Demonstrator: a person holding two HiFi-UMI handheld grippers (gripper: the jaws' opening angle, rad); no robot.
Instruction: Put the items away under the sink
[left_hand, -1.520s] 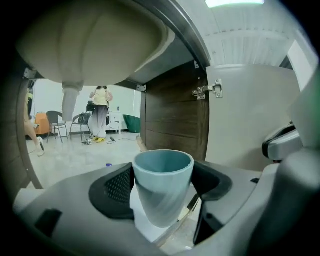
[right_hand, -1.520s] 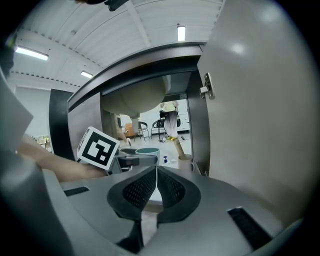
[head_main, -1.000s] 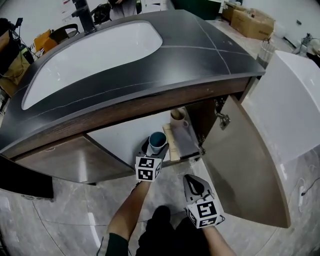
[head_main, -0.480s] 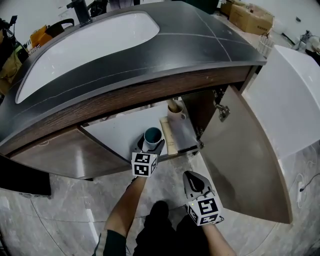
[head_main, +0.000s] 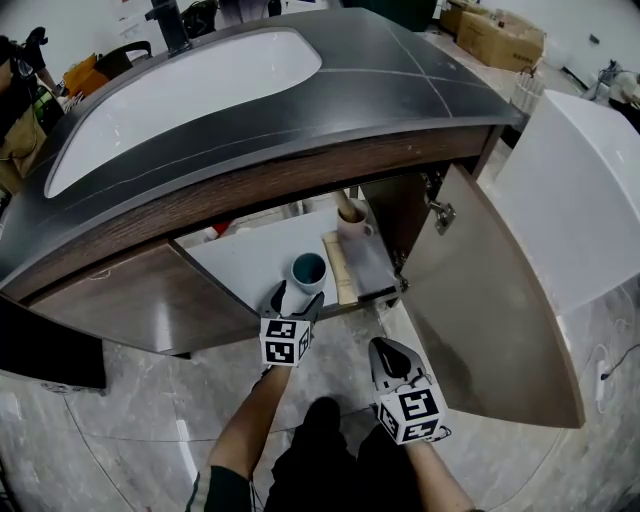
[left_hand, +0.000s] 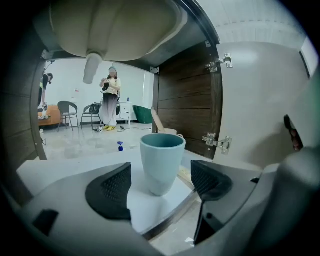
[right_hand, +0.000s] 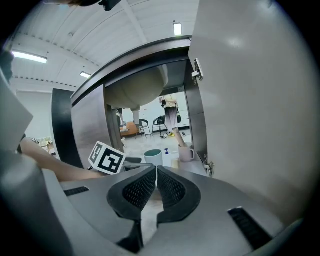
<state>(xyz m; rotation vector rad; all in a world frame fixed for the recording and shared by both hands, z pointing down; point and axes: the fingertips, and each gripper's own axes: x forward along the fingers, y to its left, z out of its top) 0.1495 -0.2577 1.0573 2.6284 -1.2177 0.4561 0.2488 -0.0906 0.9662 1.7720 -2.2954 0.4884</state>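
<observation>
Cup (left_hand: 161, 162) upright on cabinet floor (head_main: 250, 265), untouched between parted jaws of left gripper (left_hand: 160, 184); right gripper (right_hand: 156, 187) closed, empty; best to withdraw straight back.

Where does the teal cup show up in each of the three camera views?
Head view: the matte teal ceramic cup stands near the centre, just beyond the left hand-held gripper.
Left gripper view: centre, framed by the parted jaws, untouched.
Right gripper view: small, centre, above the shut jaws.
Shared landmark: the open pale cabinet door, right of the cup in every view.
</observation>
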